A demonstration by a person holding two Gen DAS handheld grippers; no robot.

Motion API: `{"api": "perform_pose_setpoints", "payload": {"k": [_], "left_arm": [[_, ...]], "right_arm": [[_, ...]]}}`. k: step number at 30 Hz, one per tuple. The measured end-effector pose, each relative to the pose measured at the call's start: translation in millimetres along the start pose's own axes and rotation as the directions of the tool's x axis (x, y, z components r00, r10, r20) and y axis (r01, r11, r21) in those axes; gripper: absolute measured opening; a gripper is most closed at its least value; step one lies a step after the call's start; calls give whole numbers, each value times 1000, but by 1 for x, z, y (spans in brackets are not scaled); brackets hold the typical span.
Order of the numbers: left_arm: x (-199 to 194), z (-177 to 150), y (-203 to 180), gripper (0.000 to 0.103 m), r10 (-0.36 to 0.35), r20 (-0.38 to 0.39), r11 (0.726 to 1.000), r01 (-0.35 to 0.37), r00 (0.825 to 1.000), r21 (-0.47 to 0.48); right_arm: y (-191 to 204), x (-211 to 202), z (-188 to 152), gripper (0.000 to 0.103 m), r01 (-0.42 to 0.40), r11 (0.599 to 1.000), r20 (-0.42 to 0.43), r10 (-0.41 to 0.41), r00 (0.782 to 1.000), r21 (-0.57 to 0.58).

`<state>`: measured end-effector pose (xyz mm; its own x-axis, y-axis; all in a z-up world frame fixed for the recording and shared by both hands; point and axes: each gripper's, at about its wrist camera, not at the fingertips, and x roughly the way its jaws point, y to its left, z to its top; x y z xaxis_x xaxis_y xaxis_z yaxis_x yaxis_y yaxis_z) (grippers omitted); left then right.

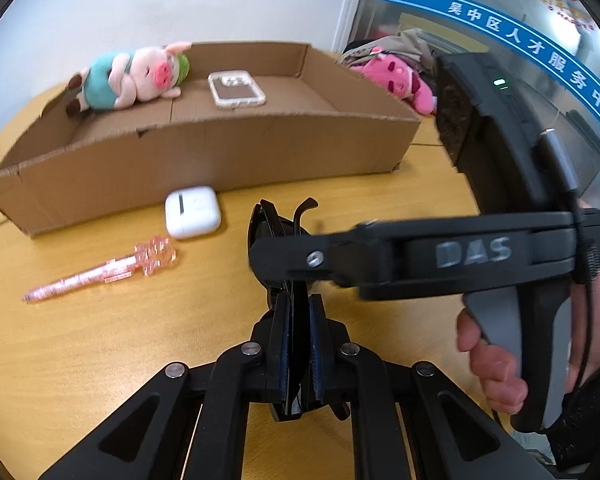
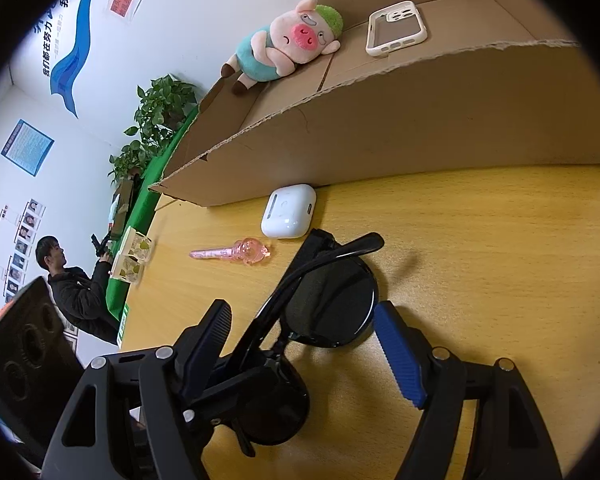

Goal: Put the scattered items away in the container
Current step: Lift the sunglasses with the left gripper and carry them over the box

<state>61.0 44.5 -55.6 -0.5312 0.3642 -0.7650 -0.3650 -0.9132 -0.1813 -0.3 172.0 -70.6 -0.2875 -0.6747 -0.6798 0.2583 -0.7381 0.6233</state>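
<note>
Black sunglasses (image 2: 332, 304) hang just above the wooden table (image 1: 80, 360), in front of the cardboard box (image 1: 220, 152). My left gripper (image 1: 298, 312) is shut on them, its pads clamped on one lens edge-on. In the right wrist view, my right gripper (image 2: 304, 344) stands open around the other lens and the folded temple arm, which lie between its fingers without being pressed. A white earbuds case (image 1: 192, 212) and a pink pen (image 1: 100, 272) lie on the table by the box's front wall. Inside the box lie a pig plush (image 1: 132, 78) and a phone (image 1: 236, 89).
A pink plush (image 1: 400, 80) and a bundle of cloth sit behind the box's right end. Left of the table are potted plants (image 2: 156, 120), a green-covered surface and a person in a dark jacket (image 2: 76, 292). A hand (image 1: 496, 364) holds the right gripper's handle.
</note>
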Motion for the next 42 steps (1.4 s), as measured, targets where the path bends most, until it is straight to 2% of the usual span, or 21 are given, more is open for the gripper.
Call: {"api": "perform_pose_setpoints", "payload": {"k": [7, 14, 18, 24, 32, 42], "left_arm": [[-20, 14, -10, 8, -4, 65, 999, 1, 998, 44], [-47, 40, -12, 7, -25, 151, 998, 15, 988, 68], [-61, 59, -13, 7, -30, 189, 996, 14, 982, 83], [-76, 92, -8, 7, -39, 235, 997, 21, 971, 79], [-82, 131, -4, 7, -50, 269, 995, 26, 962, 93], [-86, 163, 14, 7, -60, 298, 995, 35, 953, 91]], "right_arm": [[11, -13, 8, 74, -9, 1000, 47, 10, 999, -20], [35, -50, 32, 60, -30, 998, 165, 39, 985, -59], [59, -74, 50, 54, 3, 994, 236, 24, 971, -112], [93, -101, 81, 52, 61, 978, 310, 4, 951, -198], [111, -117, 114, 52, 110, 966, 358, -19, 933, -234], [128, -123, 145, 52, 135, 954, 384, -23, 923, -269]]}}
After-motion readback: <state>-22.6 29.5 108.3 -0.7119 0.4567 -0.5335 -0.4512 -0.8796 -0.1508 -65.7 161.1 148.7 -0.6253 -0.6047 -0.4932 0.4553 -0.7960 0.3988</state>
